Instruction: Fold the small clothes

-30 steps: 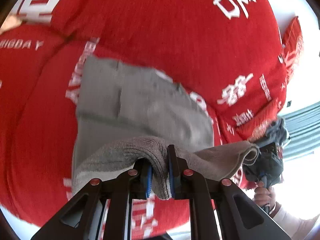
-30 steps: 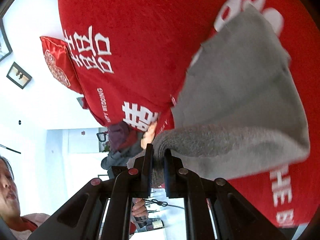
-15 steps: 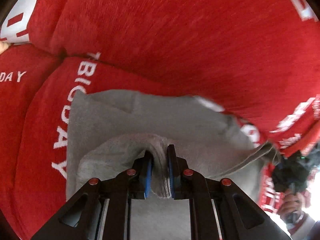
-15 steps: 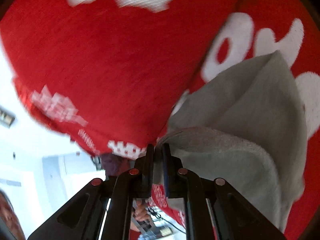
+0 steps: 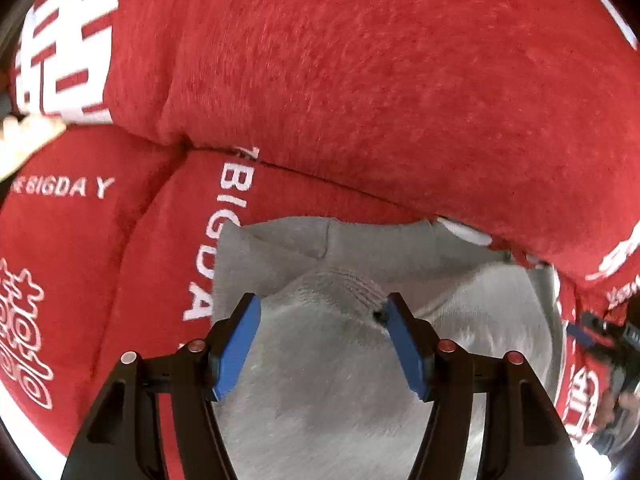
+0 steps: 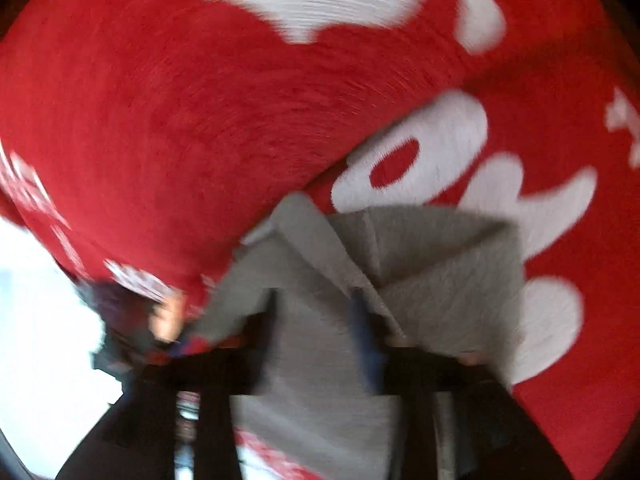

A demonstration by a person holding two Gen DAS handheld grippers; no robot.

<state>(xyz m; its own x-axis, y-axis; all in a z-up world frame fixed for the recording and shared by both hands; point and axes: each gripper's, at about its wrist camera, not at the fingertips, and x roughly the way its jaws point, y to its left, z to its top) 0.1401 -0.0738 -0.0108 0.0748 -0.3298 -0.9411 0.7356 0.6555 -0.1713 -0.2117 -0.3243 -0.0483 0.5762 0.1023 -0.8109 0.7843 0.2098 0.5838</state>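
A small grey knit garment (image 5: 320, 344) lies folded over on red sofa cushions (image 5: 360, 80). My left gripper (image 5: 320, 312) is open, its blue pads (image 5: 236, 348) spread on either side of the garment's ribbed folded edge, just above it. In the blurred right wrist view the same grey garment (image 6: 420, 272) lies in layers on the red cushion (image 6: 200, 120). My right gripper (image 6: 316, 320) is open over the garment's near edge, fingers apart. The right gripper also shows at the left wrist view's right edge (image 5: 600, 344).
The sofa cushions are red with white lettering (image 5: 232, 232) and large white characters (image 6: 440, 152). A seam between seat and back cushions (image 5: 320, 176) runs just beyond the garment. A bright room (image 6: 40, 320) lies to the left past the sofa's end.
Both grippers carried the garment's edge forward and down onto the rest of it, then opened and let it go. The garment now lies doubled over on the cushion.
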